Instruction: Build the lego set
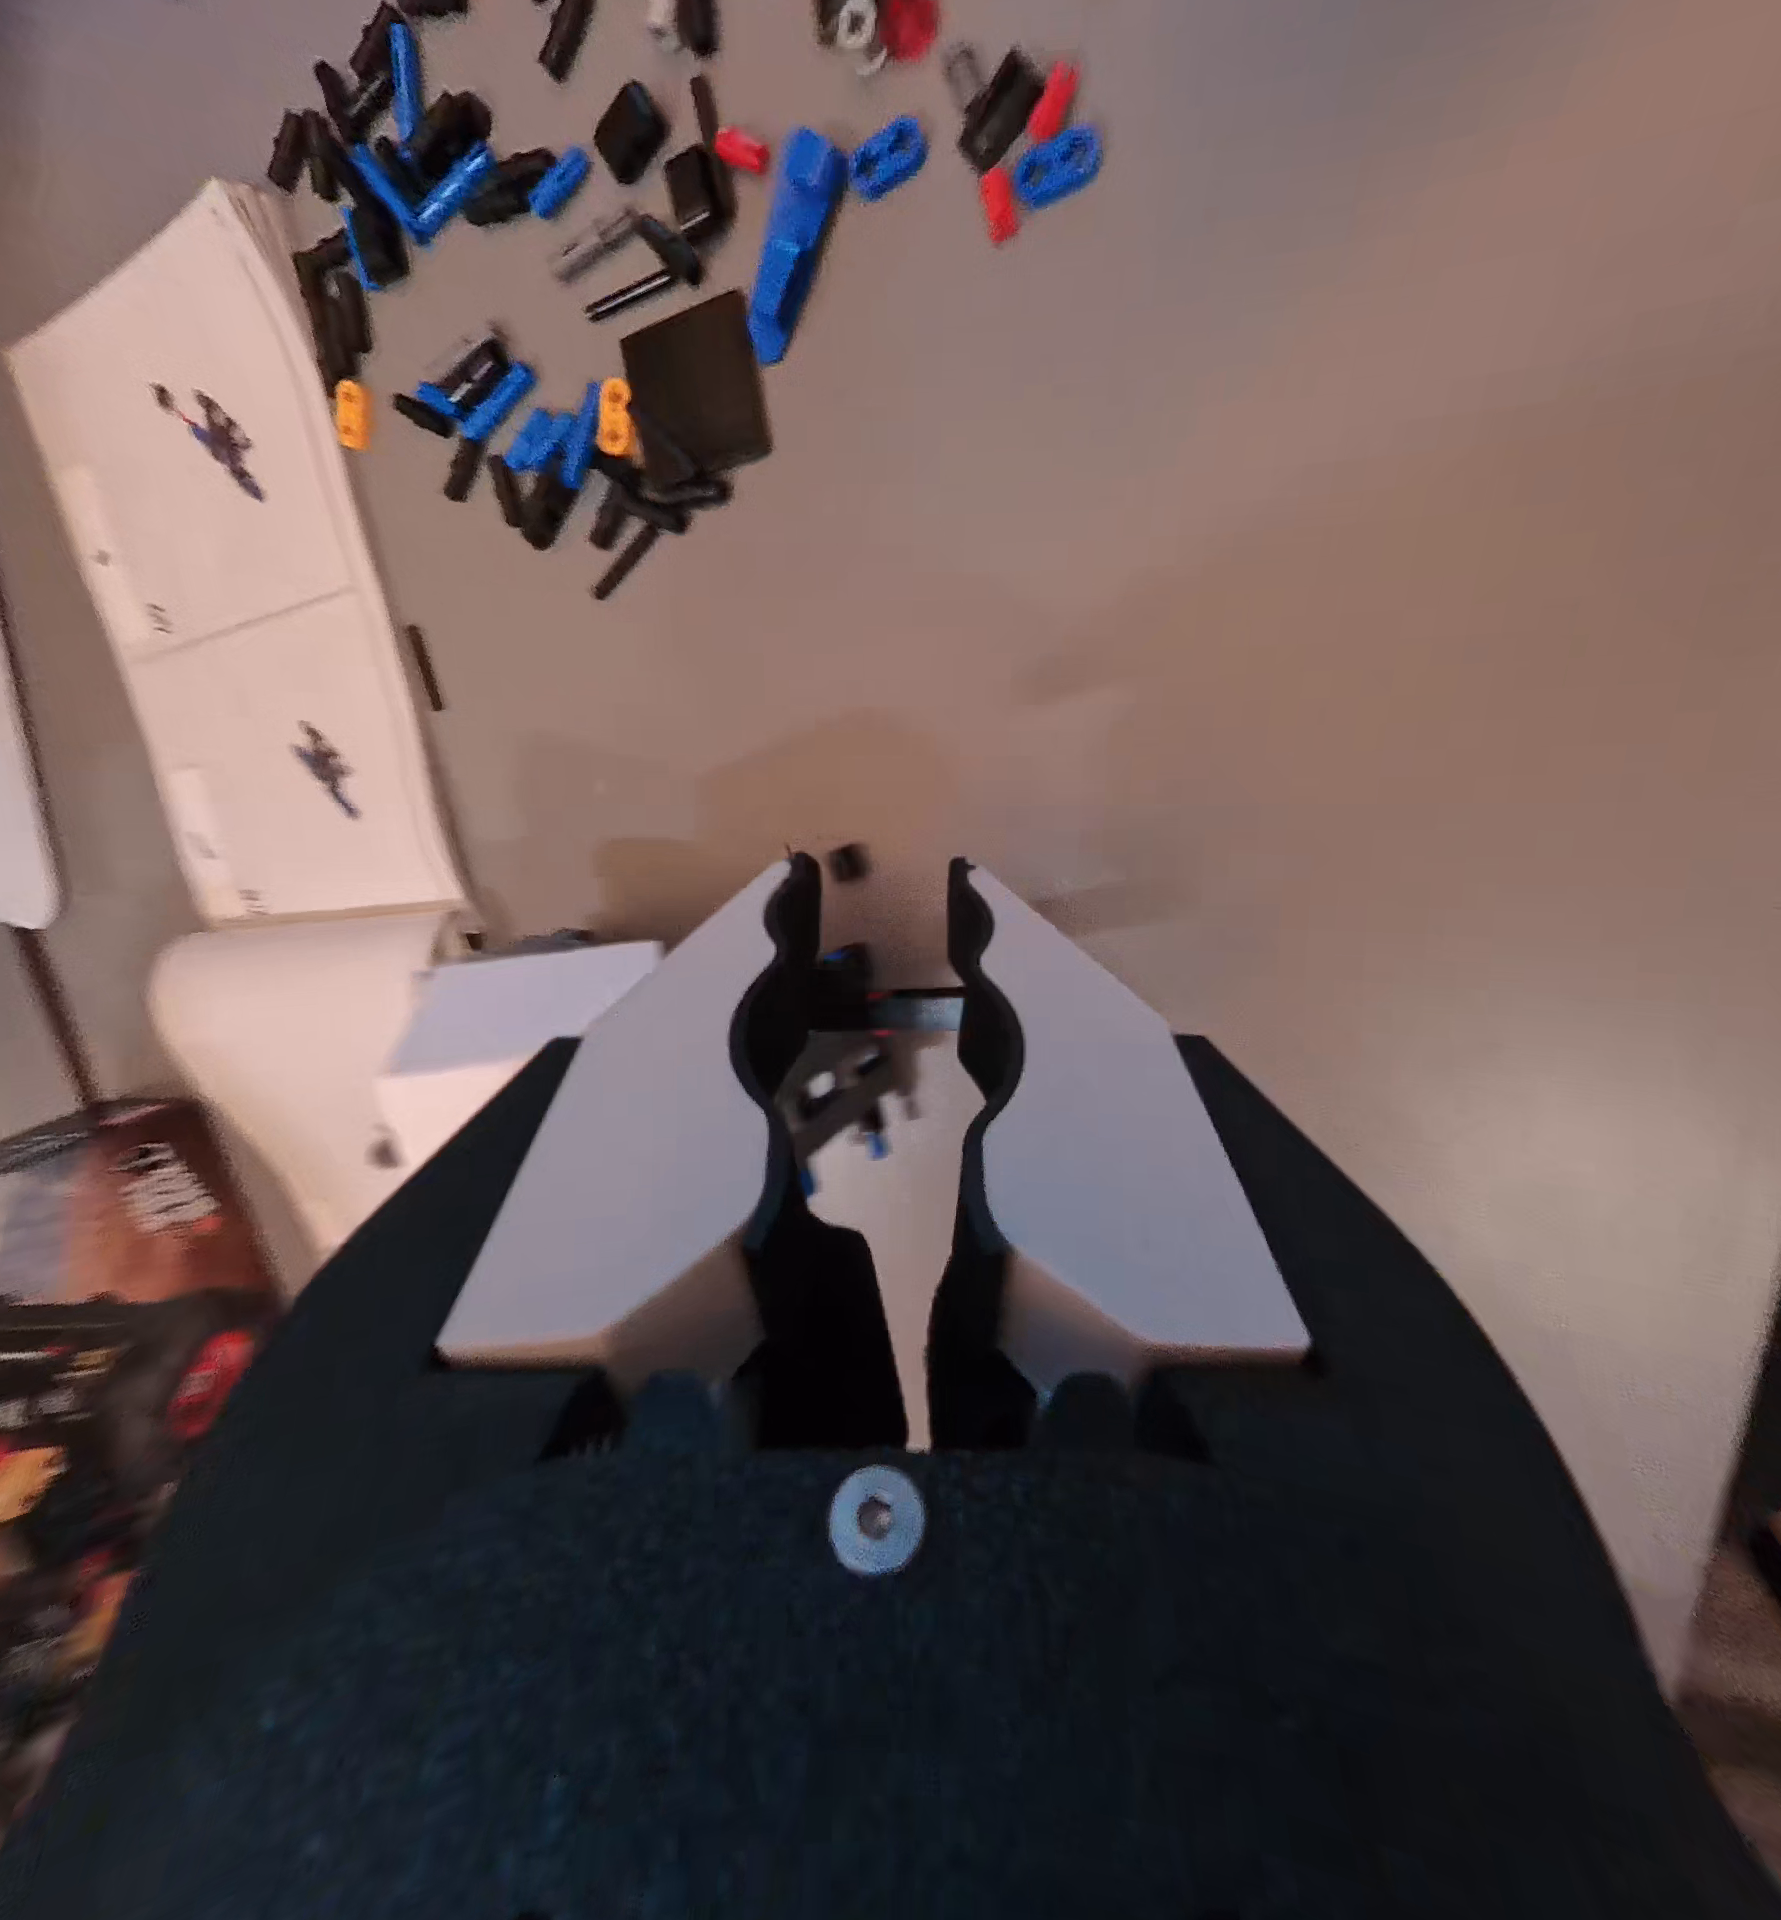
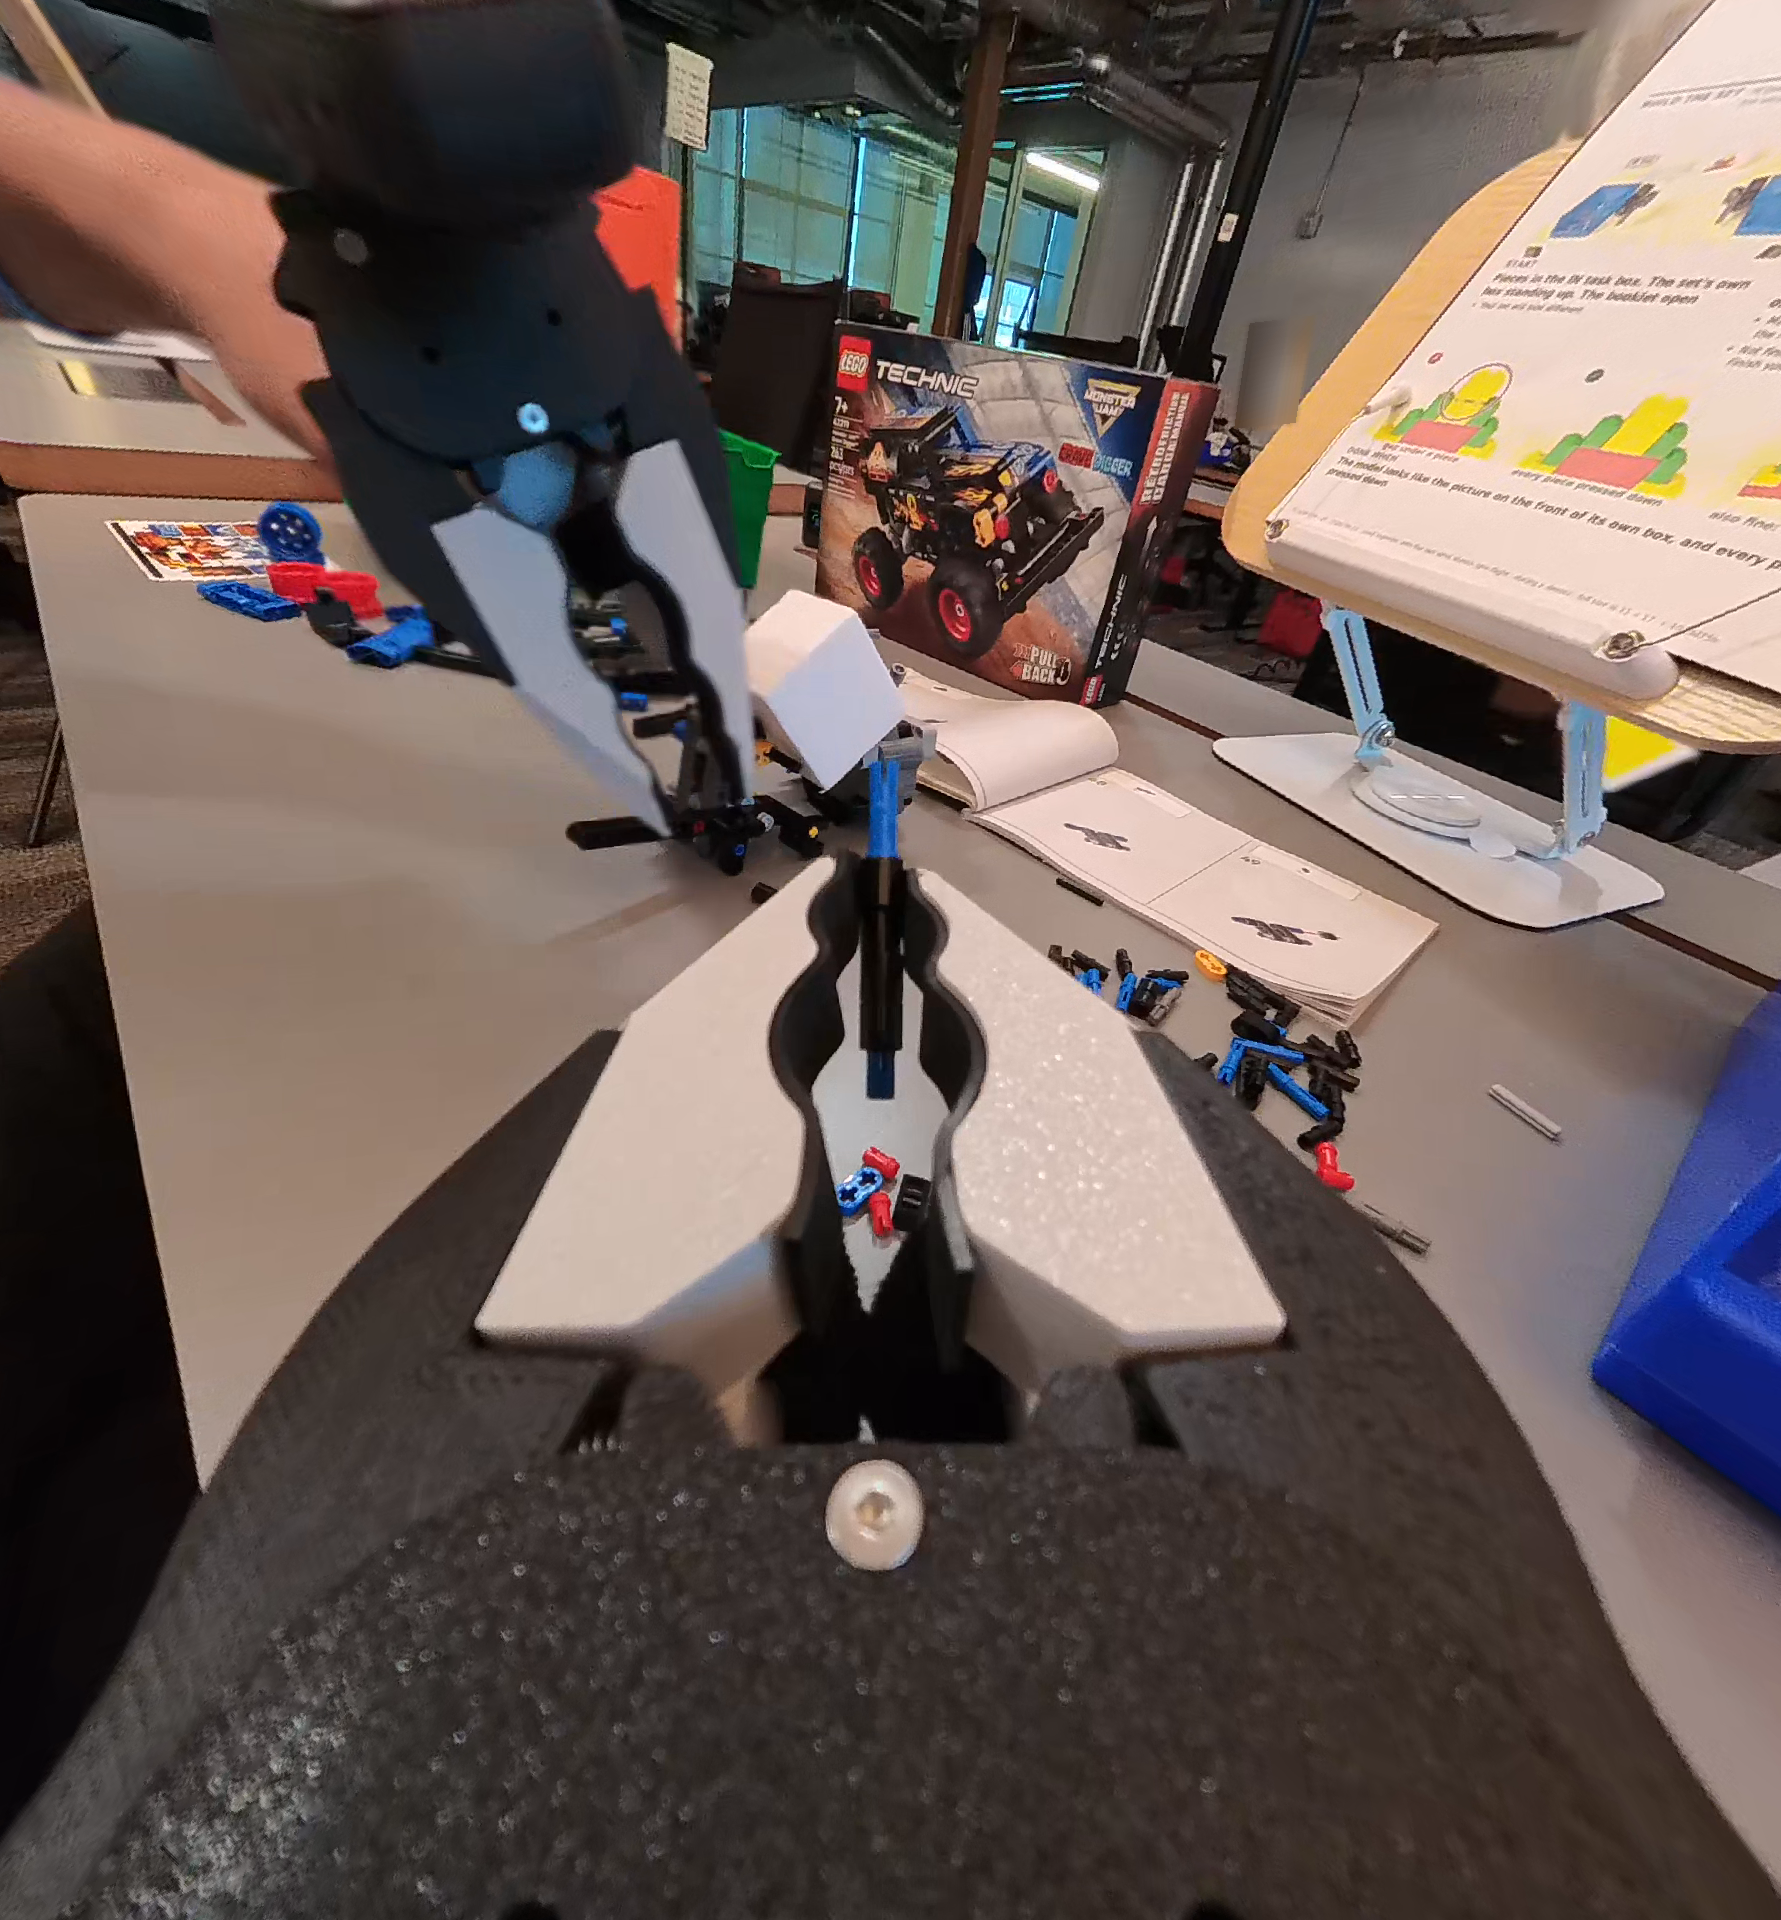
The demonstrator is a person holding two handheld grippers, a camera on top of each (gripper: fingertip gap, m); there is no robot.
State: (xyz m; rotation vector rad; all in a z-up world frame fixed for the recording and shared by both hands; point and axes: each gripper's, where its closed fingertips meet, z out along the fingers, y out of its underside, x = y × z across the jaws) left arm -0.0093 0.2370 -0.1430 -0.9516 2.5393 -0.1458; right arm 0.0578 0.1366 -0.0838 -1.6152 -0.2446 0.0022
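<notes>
- Right wrist view: right gripper (image 2: 881, 883) is closed on a thin black-and-blue rod piece (image 2: 881, 966), which runs along the gap between the fingers; its blue tip pokes out past the fingertips.
- Left gripper (image 2: 704, 821) comes in from upper left, tips down on the partly built black chassis (image 2: 704, 800) on the grey table (image 2: 346, 831). Jaws look slightly apart; can't tell if it actually clamps anything.
- Left wrist view: left gripper (image 1: 881, 868) has a clear gap between its fingers, with black and blue parts of the chassis (image 1: 844, 1049) visible in that gap. Contact unclear, frame is blurred.
- Clutter near the work spot: a white block (image 2: 824, 686) just behind the chassis, and an open instruction booklet (image 2: 1177, 862) to the right of it.
- Loose pieces pile (image 2: 1270, 1049) (black, blue, some red and orange) lies on the table in front of the booklet, well apart from the chassis.
- Set box (image 2: 1000, 520) stands upright behind the booklet.
- White stand with an instruction sheet (image 2: 1592, 416) is at far right; blue bin (image 2: 1748, 1299) at the right edge.
- More parts and a sticker sheet (image 2: 190, 545) lie far left.
</notes>
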